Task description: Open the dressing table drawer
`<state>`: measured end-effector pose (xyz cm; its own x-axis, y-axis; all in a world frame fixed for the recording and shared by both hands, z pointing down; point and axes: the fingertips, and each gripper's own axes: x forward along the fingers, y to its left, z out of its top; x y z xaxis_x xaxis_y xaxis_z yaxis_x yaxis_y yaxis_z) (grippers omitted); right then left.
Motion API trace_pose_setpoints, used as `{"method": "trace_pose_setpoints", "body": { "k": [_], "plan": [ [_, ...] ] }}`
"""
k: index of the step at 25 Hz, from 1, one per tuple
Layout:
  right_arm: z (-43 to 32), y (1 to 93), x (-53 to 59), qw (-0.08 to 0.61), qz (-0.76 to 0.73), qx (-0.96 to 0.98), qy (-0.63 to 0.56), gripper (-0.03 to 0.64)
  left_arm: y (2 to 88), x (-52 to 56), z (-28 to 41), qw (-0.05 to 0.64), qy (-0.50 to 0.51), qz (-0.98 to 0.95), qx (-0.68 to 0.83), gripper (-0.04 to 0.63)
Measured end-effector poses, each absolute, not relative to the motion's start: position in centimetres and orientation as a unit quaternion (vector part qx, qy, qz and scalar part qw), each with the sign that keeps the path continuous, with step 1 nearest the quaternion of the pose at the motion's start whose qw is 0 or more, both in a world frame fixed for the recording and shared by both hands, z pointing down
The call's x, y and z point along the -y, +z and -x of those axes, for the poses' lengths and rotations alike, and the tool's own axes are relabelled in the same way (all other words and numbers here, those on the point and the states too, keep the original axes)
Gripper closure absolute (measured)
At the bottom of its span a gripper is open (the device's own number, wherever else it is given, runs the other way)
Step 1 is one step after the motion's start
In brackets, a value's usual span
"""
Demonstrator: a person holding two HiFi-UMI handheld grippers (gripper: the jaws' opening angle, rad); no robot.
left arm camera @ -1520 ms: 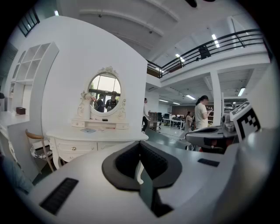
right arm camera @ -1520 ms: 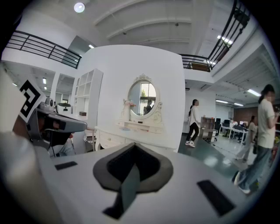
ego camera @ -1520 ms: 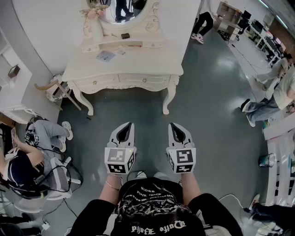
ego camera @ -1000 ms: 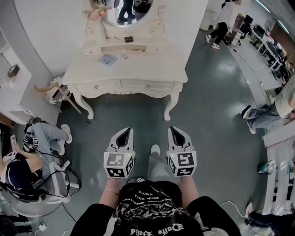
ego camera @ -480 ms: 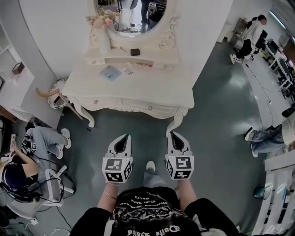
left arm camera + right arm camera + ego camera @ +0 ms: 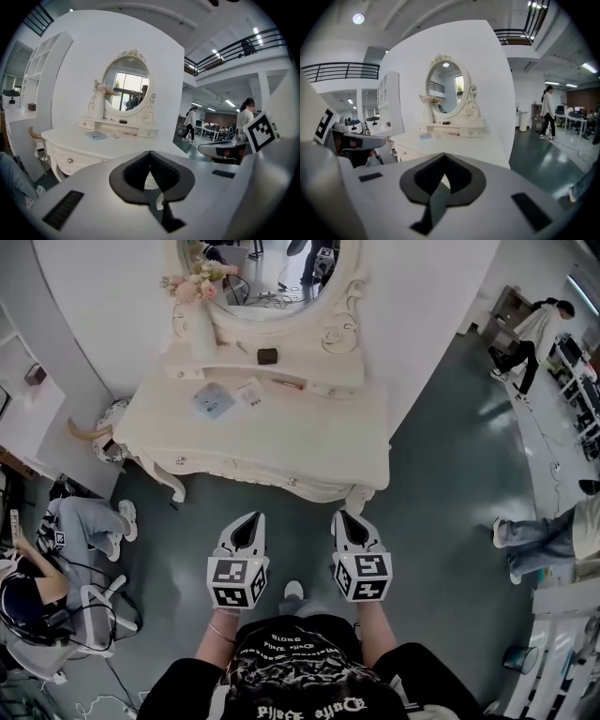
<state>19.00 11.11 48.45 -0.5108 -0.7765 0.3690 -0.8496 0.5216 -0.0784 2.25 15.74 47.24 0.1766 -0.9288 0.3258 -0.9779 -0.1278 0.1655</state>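
Observation:
The cream dressing table (image 6: 309, 442) stands against the white wall, its two front drawers shut. Small knobs mark the left drawer (image 6: 180, 461) and the right drawer (image 6: 292, 482). My left gripper (image 6: 251, 517) and right gripper (image 6: 341, 516) are held side by side in the air, a short way in front of the table's front edge, touching nothing. Both are shut and hold nothing. In the left gripper view the left gripper (image 6: 150, 153) points at the table (image 6: 93, 143), with a drawer knob (image 6: 70, 161) at the left. The right gripper (image 6: 443, 155) faces the table (image 6: 459, 143) too.
On the table stand an oval mirror (image 6: 267, 268), a vase of flowers (image 6: 192, 296), a small dark box (image 6: 267, 355) and papers (image 6: 214, 399). A seated person (image 6: 37, 592) and a white shelf unit (image 6: 23, 399) are at the left. Other people stand far right (image 6: 539, 324).
The dressing table has come nearer and now lies just beyond the fingertips; the person has walked toward it. Both grippers stay shut, side by side.

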Motion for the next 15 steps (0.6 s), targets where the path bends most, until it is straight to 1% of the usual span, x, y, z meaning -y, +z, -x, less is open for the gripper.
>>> {"method": "trace_pose_setpoints", "body": {
  "k": [9,15],
  "plan": [
    [-19.7,48.8,-5.8,0.145,-0.460,0.868,0.121,0.609,47.6,-11.3,-2.9,0.175,0.067,-0.731,0.656,0.580],
    [-19.4,49.3,-5.1,0.154,-0.454,0.869,0.122,0.609,48.4,-10.0,-2.1,0.197,0.060,-0.720,0.663,0.580]
  ]
}}
